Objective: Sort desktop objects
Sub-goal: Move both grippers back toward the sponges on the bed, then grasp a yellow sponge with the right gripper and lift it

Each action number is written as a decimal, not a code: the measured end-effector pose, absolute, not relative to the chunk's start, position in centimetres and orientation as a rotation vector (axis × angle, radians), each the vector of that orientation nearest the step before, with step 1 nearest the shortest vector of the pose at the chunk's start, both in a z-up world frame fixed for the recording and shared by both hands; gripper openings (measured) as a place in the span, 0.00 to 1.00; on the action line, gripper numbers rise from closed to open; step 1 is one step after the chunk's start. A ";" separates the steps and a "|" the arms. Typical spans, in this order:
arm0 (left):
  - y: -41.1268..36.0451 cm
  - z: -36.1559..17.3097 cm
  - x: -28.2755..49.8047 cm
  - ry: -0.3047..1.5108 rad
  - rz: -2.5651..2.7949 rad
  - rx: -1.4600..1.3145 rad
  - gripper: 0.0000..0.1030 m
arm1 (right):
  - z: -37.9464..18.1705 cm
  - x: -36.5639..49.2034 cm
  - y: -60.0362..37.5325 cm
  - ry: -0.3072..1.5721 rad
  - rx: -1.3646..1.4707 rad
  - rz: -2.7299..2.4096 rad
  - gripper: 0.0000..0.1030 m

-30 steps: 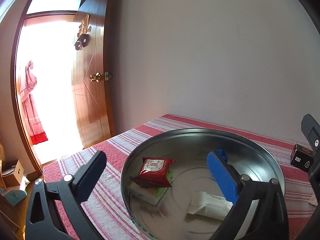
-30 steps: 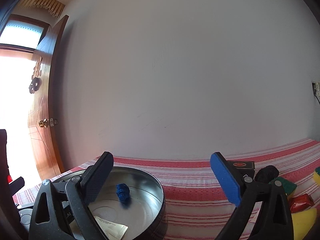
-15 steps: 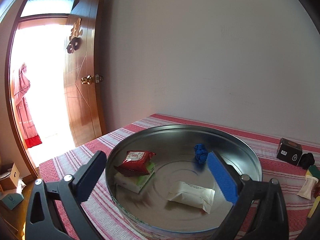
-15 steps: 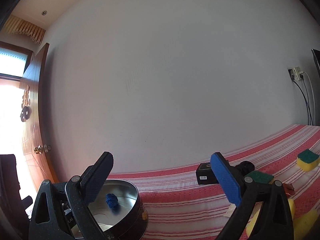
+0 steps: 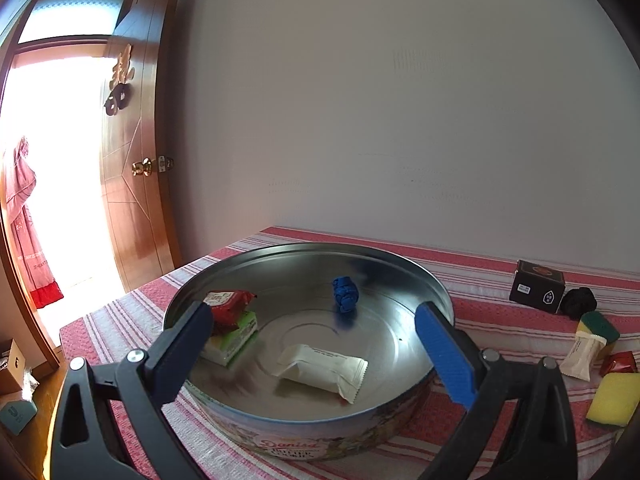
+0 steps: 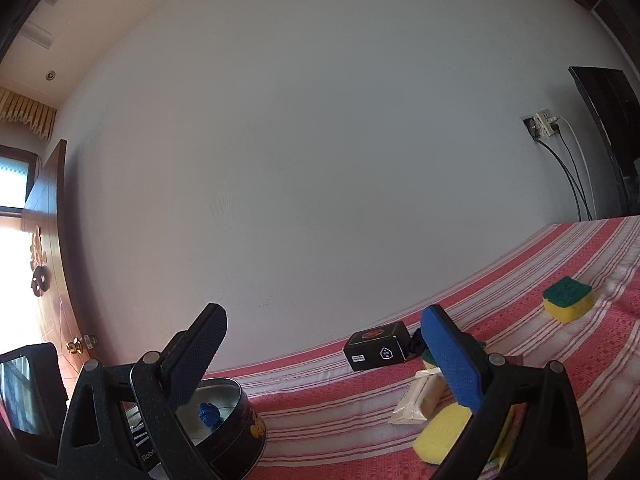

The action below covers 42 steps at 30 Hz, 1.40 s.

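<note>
Left wrist view: the left gripper (image 5: 316, 340) gapes wide, empty, over the round metal biscuit tin (image 5: 436, 296); the right gripper (image 6: 324, 354), wide and empty too, faces a black box (image 6: 376, 346).

Tablecloth (image 5: 480, 280) was red/pink with white stripes. Tin (image 5: 320, 432) was bare silver inside, with a printed pastel outer wall and red lettering. Inside it: blue crumpled item (image 5: 345, 294), white wrapper (image 5: 324, 370), red packet (image 5: 226, 303) on a green-and-white box (image 5: 236, 340). Outside it: black box (image 5: 538, 286) with white marks, black lump (image 5: 578, 302), cream packet (image 6: 420, 396), yellow sponge with green top (image 6: 568, 299). Left gripper (image 5: 312, 344) pads: one black, one blue. Right gripper (image 6: 324, 352) the same.
</note>
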<state>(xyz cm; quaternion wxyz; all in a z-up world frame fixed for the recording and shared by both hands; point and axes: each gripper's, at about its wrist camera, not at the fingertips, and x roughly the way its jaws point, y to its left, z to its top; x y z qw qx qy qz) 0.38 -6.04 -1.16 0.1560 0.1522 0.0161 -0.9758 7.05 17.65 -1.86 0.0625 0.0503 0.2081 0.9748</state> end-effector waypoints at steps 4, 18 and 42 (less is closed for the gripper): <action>-4.6 -1.1 0.7 0.024 -2.835 0.441 0.99 | -2.1 8.2 20.1 0.664 0.144 2.886 0.97; 1.5 -3.1 1.0 -0.121 -3.002 0.647 0.99 | -4.4 12.4 26.3 0.551 -0.160 2.770 0.97; 4.0 -5.0 1.3 -0.004 -3.140 0.904 0.99 | -9.2 8.3 23.3 0.299 -0.834 2.796 0.60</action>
